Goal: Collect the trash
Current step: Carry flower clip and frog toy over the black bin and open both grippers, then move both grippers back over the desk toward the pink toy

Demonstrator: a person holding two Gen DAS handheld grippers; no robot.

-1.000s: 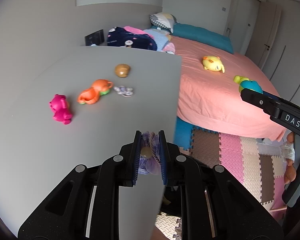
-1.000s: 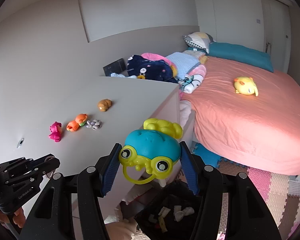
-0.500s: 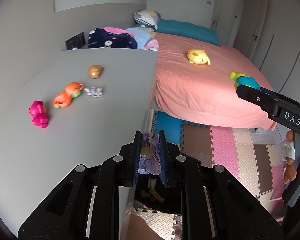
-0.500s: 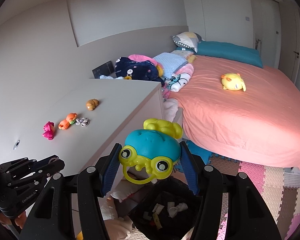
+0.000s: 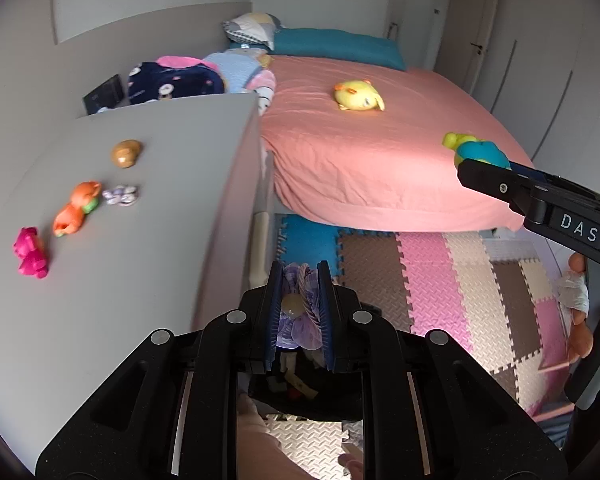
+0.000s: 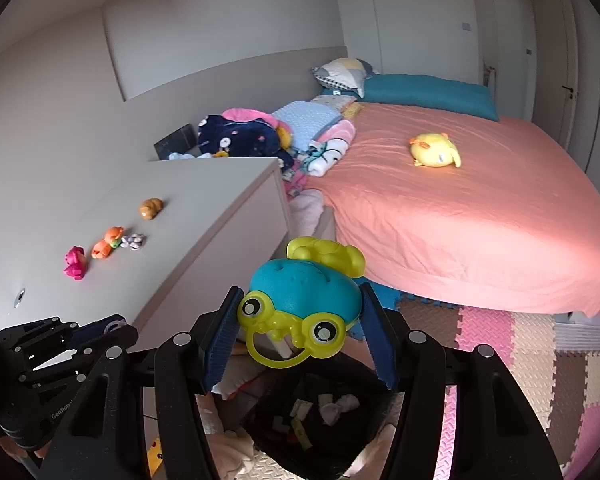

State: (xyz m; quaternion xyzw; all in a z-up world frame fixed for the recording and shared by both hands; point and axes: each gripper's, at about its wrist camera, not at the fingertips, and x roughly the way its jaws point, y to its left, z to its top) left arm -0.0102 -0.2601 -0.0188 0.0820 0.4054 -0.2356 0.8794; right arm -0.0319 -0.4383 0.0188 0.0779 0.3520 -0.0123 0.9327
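Note:
My left gripper [image 5: 300, 277] is shut on a small purple flower-shaped thing [image 5: 302, 320] with a pale bead at its middle. My right gripper [image 6: 301, 294] is shut on a blue and yellow frog toy [image 6: 300, 300], held by its sides. Both hang past the dresser's edge, above a black trash bin [image 6: 380, 412] on the floor that holds paper scraps. In the left wrist view the bin [image 5: 332, 404] shows dark just under the jaws. The frog toy [image 5: 480, 152] and a right finger [image 5: 496, 184] show at the right there. The left gripper [image 6: 116, 326] appears low left in the right wrist view.
A grey dresser top [image 5: 160, 240] at left carries a pink toy [image 5: 30, 252], an orange toy [image 5: 78, 208], a purple scrap [image 5: 121, 196] and a brown toy [image 5: 127, 153]. A pink bed [image 6: 480, 208] with a yellow plush [image 6: 434, 151] lies ahead. Foam mats [image 5: 440, 288] cover the floor.
Both grippers have moved right, off the dresser top and out over the floor and the bin. The dresser and its toys slid left in both views. Both grips are unchanged.

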